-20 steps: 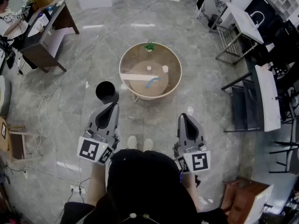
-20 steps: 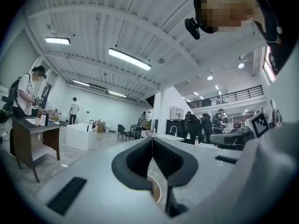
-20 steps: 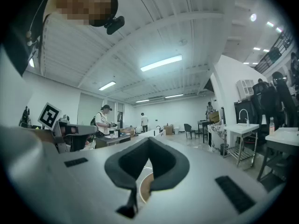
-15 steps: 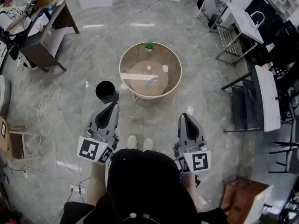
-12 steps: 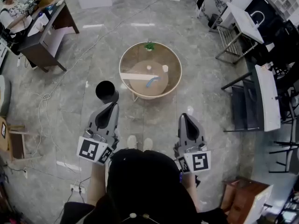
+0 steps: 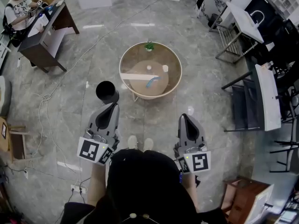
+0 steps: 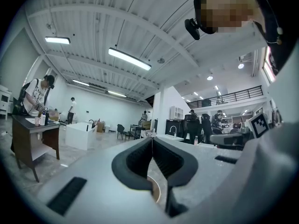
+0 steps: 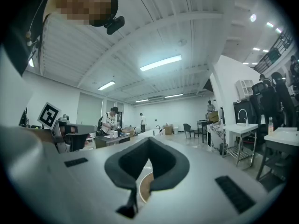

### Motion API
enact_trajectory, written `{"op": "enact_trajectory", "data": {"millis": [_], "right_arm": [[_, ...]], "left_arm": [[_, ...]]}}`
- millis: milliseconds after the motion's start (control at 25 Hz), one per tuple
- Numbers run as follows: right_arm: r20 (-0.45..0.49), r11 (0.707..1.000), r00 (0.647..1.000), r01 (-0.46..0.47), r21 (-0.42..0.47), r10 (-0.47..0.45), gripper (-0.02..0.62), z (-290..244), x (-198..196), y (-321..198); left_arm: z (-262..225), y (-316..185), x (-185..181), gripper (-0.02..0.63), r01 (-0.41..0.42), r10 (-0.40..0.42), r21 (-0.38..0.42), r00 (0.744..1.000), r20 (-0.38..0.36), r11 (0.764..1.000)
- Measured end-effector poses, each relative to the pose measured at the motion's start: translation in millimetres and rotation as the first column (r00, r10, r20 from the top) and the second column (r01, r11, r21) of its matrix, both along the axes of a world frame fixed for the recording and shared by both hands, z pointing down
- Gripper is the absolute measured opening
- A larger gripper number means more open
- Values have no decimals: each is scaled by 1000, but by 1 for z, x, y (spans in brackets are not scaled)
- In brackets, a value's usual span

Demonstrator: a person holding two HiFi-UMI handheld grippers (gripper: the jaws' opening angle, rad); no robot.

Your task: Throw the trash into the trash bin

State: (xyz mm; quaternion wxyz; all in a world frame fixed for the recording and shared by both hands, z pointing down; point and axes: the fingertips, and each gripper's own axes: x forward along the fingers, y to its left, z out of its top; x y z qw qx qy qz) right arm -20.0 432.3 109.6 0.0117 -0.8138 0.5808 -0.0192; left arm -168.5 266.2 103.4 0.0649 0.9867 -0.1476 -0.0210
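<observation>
A round wooden table point(image 6: 174, 59) stands on the floor ahead of me. On it lie a blue piece of trash point(image 6: 150, 82), two small white bits point(image 6: 165, 68) and a long white strip point(image 6: 135, 77), with a little green plant point(image 6: 149, 46) at the far rim. A black trash bin point(image 6: 107, 92) stands on the floor left of the table. My left gripper point(image 6: 113, 105) is held level just short of the bin, shut and empty. My right gripper point(image 6: 183, 115) is level on the right, also shut and empty. Each gripper view shows the pads touching: left gripper point(image 7: 152, 141), right gripper point(image 8: 149, 140).
A dark desk point(image 6: 44, 34) with a person at it is at the far left, with cables point(image 6: 44, 101) across the floor. Black chairs and white tables point(image 6: 264, 97) line the right side. A brown cabinet point(image 6: 245, 199) stands at the near right.
Both grippers have stayed where they were. The person at the desk at the far left has shifted position.
</observation>
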Motion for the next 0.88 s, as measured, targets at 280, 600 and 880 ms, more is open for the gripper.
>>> {"op": "enact_trajectory", "data": {"millis": [280, 600, 880], "right_arm": [[-9, 1000, 1000, 1, 1, -1, 2, -1, 1, 0], [-20, 1000, 1000, -5, -10, 4, 2, -2, 1, -3], [-20, 1000, 1000, -10, -12, 10, 2, -3, 2, -4]], "left_arm": [[-3, -1, -1, 8, 6, -6, 5, 1000, -12, 1000], [-2, -5, 0, 8, 4, -4, 1, 1000, -16, 1000], [-1, -7, 1, 8, 0, 0, -4, 1000, -15, 1000]]}}
